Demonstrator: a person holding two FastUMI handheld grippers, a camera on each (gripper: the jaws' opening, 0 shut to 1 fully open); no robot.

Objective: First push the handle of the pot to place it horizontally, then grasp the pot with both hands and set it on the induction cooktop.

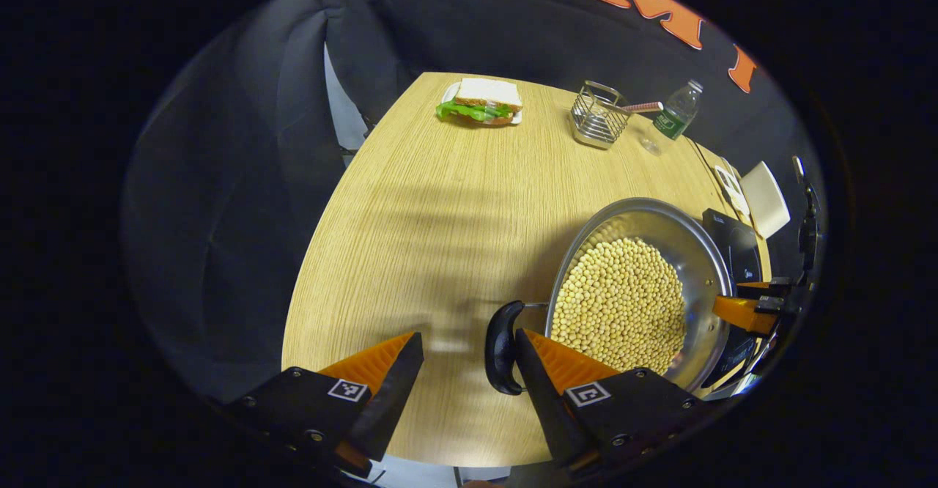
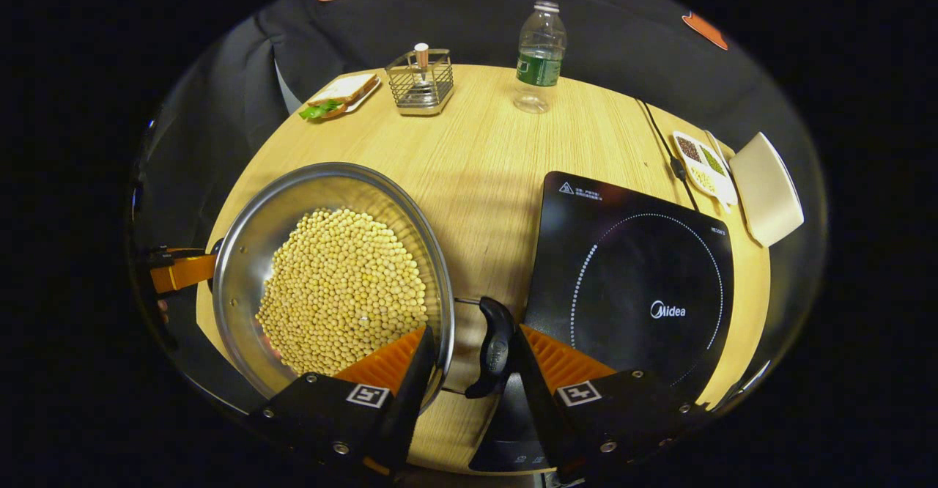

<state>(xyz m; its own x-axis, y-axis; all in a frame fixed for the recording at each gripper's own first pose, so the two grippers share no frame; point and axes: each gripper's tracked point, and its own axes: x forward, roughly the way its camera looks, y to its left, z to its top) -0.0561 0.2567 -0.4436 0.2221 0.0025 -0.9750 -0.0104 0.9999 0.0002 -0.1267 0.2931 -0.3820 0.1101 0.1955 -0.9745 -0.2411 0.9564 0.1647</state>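
In the left gripper view, the left gripper is standing with its fingers spread wide and released, nothing between them; its inner finger is lying just beside the pot's black side handle, and whether it is touching cannot be told. In the right gripper view, the right gripper is likewise standing released, its fingers straddling the pot's rim, with the opposite black handle just beside its right-hand finger.

The steel pot, filled with pale soybeans, is sitting on the wooden table, just left of the black induction cooktop and not on it.

Farther back, a sandwich on a plate, a wire holder and a plastic water bottle are standing near the table's far edge. A small dish of grains is lying beside a pale square bowl.
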